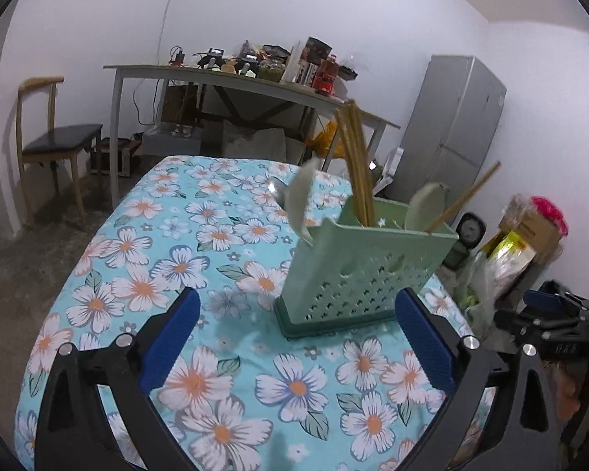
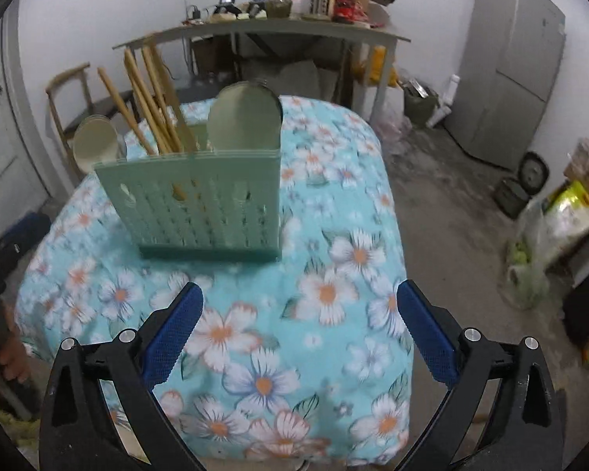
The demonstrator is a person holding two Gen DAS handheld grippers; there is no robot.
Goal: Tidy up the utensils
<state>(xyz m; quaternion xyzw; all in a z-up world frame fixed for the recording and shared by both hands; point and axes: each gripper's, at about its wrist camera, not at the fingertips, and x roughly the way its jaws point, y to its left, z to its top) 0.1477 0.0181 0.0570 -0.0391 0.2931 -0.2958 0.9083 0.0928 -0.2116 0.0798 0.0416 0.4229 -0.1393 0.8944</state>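
Right now both your grippers, left [image 1: 296, 327] and right [image 2: 299, 324], gape wide with nothing between the blue pads, only flowered cloth [image 1: 216, 353] below them. Your green holder [image 1: 357, 271] stands upright on the table, ahead of both. Chopsticks [image 1: 357, 165] and pale spoons [image 1: 300, 200] stick out of its top.

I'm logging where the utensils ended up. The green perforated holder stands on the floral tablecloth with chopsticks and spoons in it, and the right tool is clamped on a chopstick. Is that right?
Not quite. The right tool is open and holds nothing, as the right wrist view shows. The rest stands: the green perforated holder is on the floral tablecloth with chopsticks and spoons in it.
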